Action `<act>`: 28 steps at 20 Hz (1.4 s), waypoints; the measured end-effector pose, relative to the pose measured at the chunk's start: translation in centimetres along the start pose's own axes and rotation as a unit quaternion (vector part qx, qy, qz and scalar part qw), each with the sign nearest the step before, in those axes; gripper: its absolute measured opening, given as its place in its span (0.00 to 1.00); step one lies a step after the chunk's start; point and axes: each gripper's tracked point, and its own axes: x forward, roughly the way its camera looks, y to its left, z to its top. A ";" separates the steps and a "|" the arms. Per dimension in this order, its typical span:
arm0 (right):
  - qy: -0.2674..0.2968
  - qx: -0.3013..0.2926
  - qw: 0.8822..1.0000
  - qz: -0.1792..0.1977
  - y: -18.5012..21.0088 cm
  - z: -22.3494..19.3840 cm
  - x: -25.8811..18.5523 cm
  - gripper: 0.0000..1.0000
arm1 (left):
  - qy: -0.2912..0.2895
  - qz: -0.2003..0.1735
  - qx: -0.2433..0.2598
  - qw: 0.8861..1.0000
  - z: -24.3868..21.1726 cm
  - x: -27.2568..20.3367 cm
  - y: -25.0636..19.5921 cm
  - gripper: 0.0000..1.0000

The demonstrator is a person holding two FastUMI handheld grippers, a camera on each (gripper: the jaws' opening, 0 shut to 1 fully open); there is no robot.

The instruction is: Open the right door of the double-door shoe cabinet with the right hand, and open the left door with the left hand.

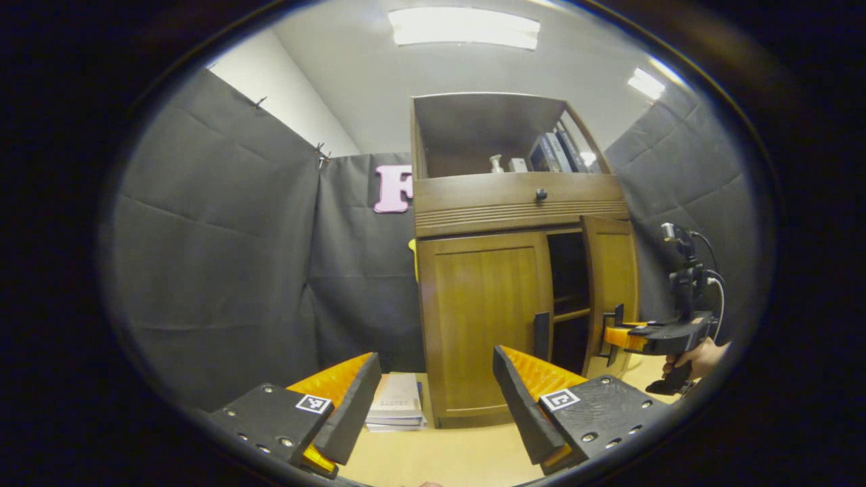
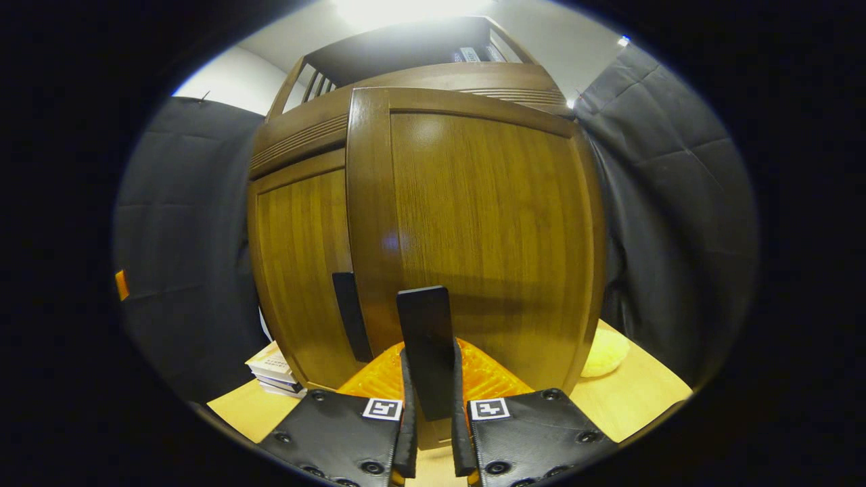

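The shoe cabinet (image 1: 514, 270) stands ahead of the left gripper (image 1: 436, 396) on a pale wooden surface (image 1: 440, 453), and its two doors look like stiff, rigid wood panels that should swing freely on their hinges with a light pull, as long as the pull follows the door's arc rather than a straight line. Each door carries a slim dark vertical handle near its inner edge, the natural place to take hold. In the right gripper view the right gripper (image 2: 430, 406) is clamped on the right door's handle (image 2: 426, 338), both fingers pressing its flat sides, with the right door (image 2: 487, 230) rising directly beyond the fingers and standing partly swung out. In the left gripper view a hand (image 1: 697, 358) holds that gripper level, pointing at the door. The left gripper's fingers are spread wide and hold nothing; the left door (image 1: 484, 325) is closed, and its handle (image 1: 541, 335) lies just beyond the right-hand fingertip, not yet reached. A stack of books (image 1: 397, 402) lies between the fingers, beside the cabinet's base.
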 end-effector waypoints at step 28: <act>0.015 -0.020 0.998 -0.064 -14.5 0.4 -12.4 0.21 | 0.004 -0.118 -0.005 0.993 -0.4 1.9 -6.4 0.99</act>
